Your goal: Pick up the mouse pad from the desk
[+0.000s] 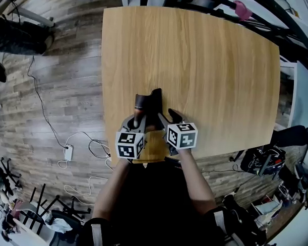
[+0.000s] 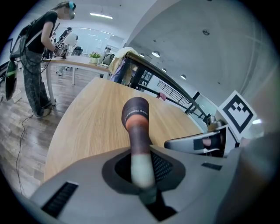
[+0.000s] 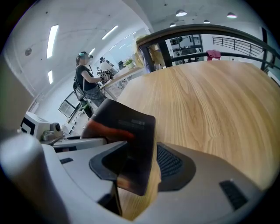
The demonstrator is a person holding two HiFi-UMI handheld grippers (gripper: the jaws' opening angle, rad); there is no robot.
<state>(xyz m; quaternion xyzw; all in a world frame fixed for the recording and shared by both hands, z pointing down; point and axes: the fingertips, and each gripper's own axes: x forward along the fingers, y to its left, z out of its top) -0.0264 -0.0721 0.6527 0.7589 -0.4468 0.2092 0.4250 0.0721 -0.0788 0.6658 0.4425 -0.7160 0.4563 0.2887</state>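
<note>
The mouse pad (image 1: 147,105) is dark with an orange-red band. It is curled up off the wooden desk (image 1: 196,71) near the front edge, held between both grippers. My left gripper (image 1: 138,119) is shut on one end; in the left gripper view the pad (image 2: 136,124) stands out of the jaws as a narrow roll. My right gripper (image 1: 167,118) is shut on the other part, where the pad (image 3: 127,135) shows as a flat dark sheet wedged between the jaws. In the left gripper view the right gripper (image 2: 203,142) sits close by at the right.
A person (image 2: 37,57) stands by another table in the background. On the wood floor to the left lie cables and a power strip (image 1: 68,152). Bags (image 1: 263,159) and clutter sit at the right, and a dark railing (image 1: 213,8) runs behind the desk.
</note>
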